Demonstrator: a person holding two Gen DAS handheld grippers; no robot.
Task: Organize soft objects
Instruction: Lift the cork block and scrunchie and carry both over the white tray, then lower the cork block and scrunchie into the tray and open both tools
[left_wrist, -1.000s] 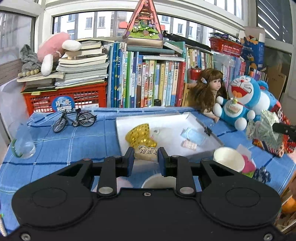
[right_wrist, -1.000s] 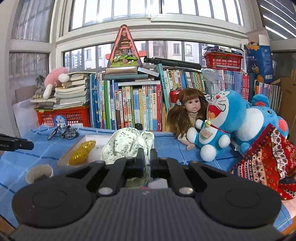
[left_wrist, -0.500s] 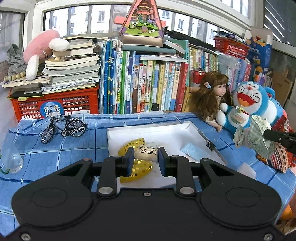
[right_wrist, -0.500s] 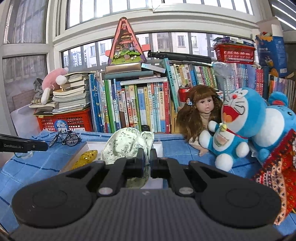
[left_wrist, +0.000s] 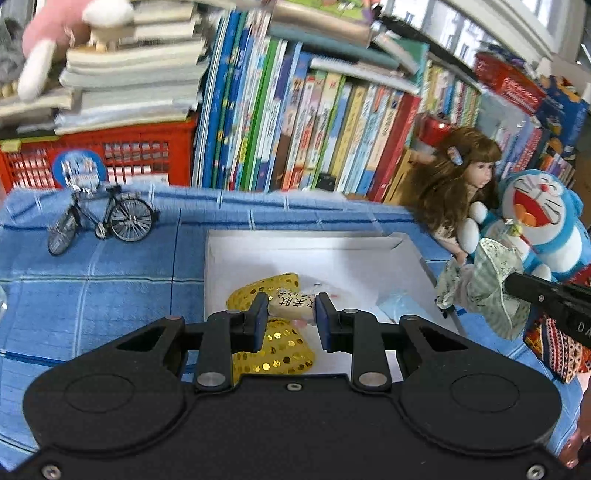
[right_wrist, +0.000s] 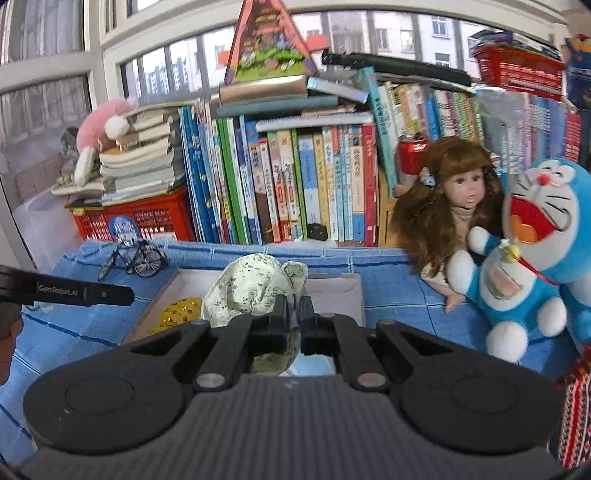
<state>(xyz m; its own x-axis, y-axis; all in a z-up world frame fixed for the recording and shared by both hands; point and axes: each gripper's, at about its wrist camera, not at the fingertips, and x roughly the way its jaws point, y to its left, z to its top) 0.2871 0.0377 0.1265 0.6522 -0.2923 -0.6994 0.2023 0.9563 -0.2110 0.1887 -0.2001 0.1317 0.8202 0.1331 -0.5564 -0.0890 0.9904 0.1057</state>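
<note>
My left gripper (left_wrist: 289, 317) is shut on a small beige pouch with printed characters (left_wrist: 291, 306), holding it over the white tray (left_wrist: 229, 258). A yellow sequined cloth (left_wrist: 273, 347) lies in the tray under it. My right gripper (right_wrist: 293, 317) is shut on a pale green floral cloth (right_wrist: 251, 288) and holds it above the tray's right side (right_wrist: 351, 295); the cloth also shows in the left wrist view (left_wrist: 487, 284). A light blue item (left_wrist: 402, 310) lies in the tray.
A toy bicycle (left_wrist: 99, 221) stands on the blue tablecloth (left_wrist: 110, 295) left of the tray. A doll (left_wrist: 458, 184) and a Doraemon plush (left_wrist: 535, 221) lean at the right. Books (left_wrist: 295, 129) and a red basket (left_wrist: 92, 155) line the back.
My left gripper has moved forward and lower over the tray with the pouch. My right gripper has carried the green cloth closer to the tray.
</note>
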